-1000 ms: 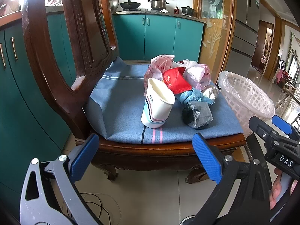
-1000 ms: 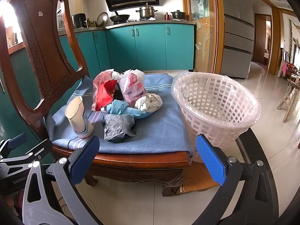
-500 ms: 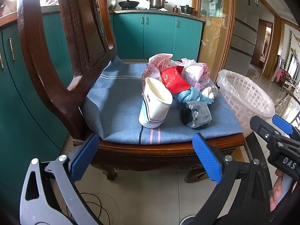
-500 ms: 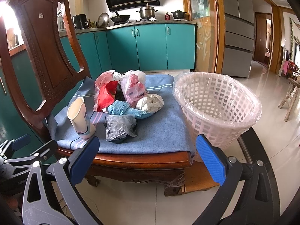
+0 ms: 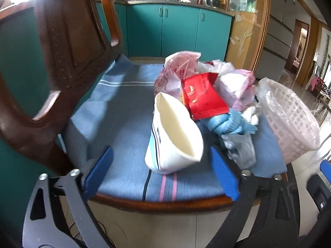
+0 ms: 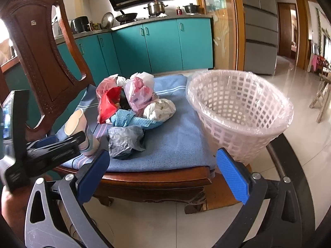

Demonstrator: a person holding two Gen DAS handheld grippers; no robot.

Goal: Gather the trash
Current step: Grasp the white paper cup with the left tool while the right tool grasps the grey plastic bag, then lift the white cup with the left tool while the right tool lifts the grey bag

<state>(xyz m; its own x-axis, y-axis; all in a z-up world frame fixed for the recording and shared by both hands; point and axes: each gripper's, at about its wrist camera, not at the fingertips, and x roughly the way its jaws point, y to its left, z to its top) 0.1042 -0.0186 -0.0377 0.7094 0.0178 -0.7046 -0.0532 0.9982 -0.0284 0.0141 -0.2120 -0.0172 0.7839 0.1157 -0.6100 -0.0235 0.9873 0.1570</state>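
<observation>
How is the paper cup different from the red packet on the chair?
The paper cup is white with stripes near its base; the red packet is plain red with a small mark. The cup stands alone on the blue cloth, squashed at its rim; the packet lies flat, leaning on the trash pile. The cup sits between the open left gripper fingers; the packet is farther back. Both are trash, not yet in the basket.

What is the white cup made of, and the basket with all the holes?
The cup looks like thin matte paper: its rim is squashed out of round. The basket looks like stiff white plastic lattice, lined with a clear, shiny plastic bag folded over the rim.
</observation>
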